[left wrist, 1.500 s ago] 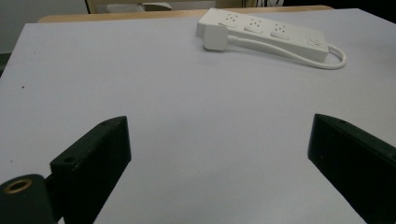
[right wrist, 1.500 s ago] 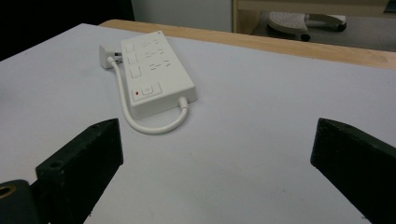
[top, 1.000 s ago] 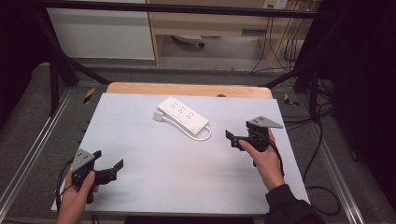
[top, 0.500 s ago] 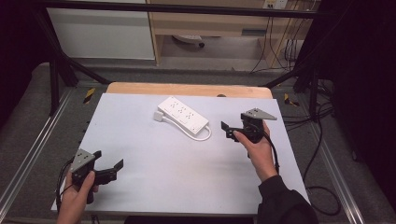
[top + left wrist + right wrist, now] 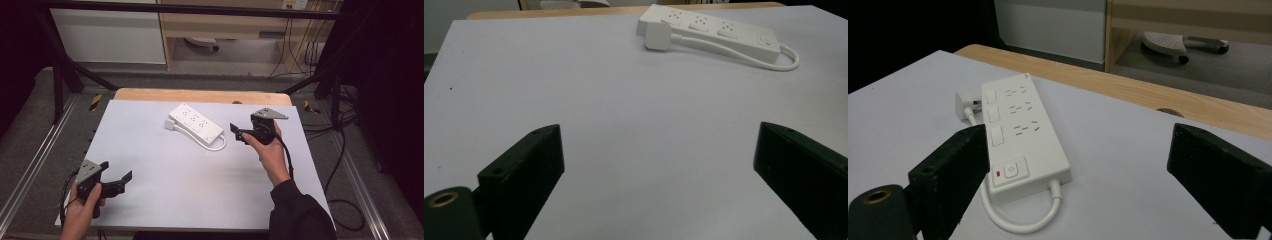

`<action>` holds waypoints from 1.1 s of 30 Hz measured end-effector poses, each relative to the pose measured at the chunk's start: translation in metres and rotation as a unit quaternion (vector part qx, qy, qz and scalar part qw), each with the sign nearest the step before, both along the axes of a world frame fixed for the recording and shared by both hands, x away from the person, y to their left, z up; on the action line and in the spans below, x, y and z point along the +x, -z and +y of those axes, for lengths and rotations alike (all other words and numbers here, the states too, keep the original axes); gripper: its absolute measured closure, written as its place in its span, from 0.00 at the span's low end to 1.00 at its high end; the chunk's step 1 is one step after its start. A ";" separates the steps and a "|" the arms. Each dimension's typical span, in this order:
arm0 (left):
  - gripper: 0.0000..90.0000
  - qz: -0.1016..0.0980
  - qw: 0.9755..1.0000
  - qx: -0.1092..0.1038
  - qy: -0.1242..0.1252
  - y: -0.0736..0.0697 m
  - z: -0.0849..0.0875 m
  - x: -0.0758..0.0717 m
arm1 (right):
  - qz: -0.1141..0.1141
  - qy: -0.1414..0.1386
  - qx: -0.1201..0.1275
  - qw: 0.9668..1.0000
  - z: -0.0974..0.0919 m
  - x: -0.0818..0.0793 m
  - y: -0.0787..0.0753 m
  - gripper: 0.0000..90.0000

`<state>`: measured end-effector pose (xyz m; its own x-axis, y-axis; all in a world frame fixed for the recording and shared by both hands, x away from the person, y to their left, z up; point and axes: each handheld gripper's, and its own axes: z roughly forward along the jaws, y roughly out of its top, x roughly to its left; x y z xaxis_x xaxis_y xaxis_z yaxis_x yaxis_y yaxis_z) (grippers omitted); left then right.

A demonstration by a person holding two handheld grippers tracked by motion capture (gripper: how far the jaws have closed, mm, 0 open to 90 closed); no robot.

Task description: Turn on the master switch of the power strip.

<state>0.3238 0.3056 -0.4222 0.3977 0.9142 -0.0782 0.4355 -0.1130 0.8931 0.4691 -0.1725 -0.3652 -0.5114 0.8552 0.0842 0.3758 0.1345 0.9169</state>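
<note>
Moved closer to the power strip [image 5: 196, 122], right gripper [image 5: 238, 132] has jaws wide, just narrowing slightly, holding nothing.

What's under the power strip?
The power strip lies flat on the white sheet that covers the wooden table. The patch directly beneath its body is hidden.

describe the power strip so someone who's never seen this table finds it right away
On the white table, look toward the far edge near the wooden strip. The power strip lies there at a slant: a white bar of sockets with its short cord looped round to a plug beside it.
</note>
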 end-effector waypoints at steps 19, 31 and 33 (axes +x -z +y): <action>0.07 0.002 1.000 0.000 0.003 0.000 0.000 0.000 | -0.030 0.010 0.021 0.999 0.007 0.015 -0.001 0.56; 0.07 0.002 1.000 -0.001 0.002 0.001 0.000 0.001 | -0.036 0.021 0.024 0.999 0.016 0.024 0.004 0.79; 0.07 0.002 1.000 -0.001 0.003 0.001 0.000 0.001 | -0.037 0.022 0.022 0.999 0.017 0.026 0.005 0.81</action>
<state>0.3247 0.3058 -0.4231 0.4027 0.9116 -0.0826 0.4390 -0.1132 0.8913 0.4954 -0.1559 -0.3699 -0.4792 0.8736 0.0852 0.3117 0.0786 0.9469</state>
